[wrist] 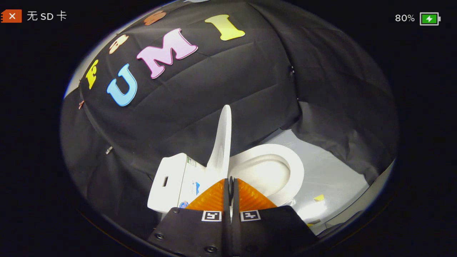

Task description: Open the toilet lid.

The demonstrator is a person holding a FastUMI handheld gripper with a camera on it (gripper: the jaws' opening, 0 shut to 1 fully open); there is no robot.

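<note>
No words or numbers are legible. Two square black-and-white coded markers (211, 216) sit on the gripper (231, 180), one behind each finger. The fingers are pressed together just before the upright toilet lid (222, 142). Small stickers (191, 162) on the toilet tank (171, 178) are too small to read.

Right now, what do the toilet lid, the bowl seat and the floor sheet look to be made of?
The toilet lid, standing raised, looks like smooth white moulded plastic: thin, evenly glossy. The seat looks like the same glossy white plastic; it could be ceramic. The floor sheet seems a pale, slightly shiny vinyl or plastic film, with soft glare. The gripper has its fingers closed together, just short of the lid's base.
</note>
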